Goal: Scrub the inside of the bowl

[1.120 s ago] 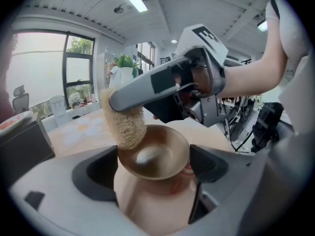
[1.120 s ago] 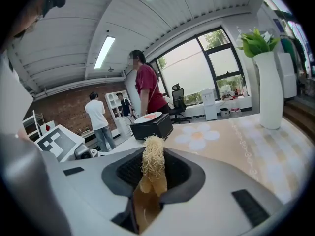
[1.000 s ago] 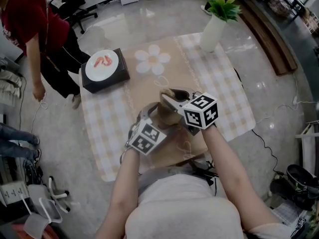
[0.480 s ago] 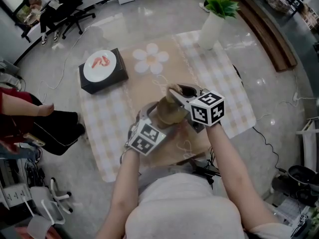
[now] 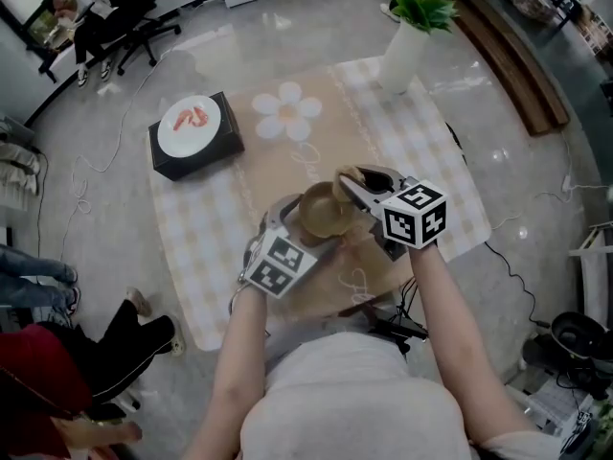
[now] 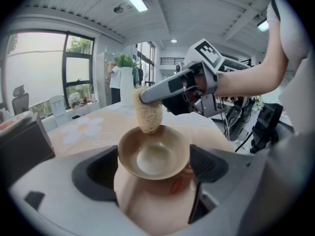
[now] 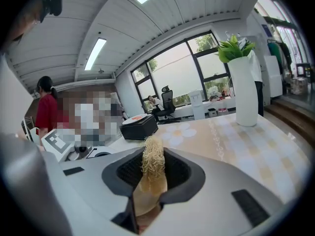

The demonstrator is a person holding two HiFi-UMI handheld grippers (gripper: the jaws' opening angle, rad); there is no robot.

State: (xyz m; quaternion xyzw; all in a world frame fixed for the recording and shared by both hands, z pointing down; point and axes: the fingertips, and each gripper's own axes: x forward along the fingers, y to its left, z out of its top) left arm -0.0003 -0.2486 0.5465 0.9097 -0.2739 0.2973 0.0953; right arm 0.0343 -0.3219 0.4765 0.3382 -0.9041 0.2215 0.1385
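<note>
Bowl (image 6: 153,154), one only, sits mouth up, clamped between the left gripper's (image 6: 154,172) jaws over the table's (image 5: 436,175) centre. The right gripper (image 7: 150,176) pinches the single loofah scrubber (image 6: 147,113), whose tip is at the bowl's far rim. One vase (image 5: 406,54) stands at 1 o'clock and one black box (image 5: 196,140) at 10. The right gripper has slid slightly toward 3 o'clock.

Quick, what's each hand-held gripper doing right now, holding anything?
Left hand-held gripper: closed on the tan bowl.
Right hand-held gripper: closed on the loofah scrubber.
</note>
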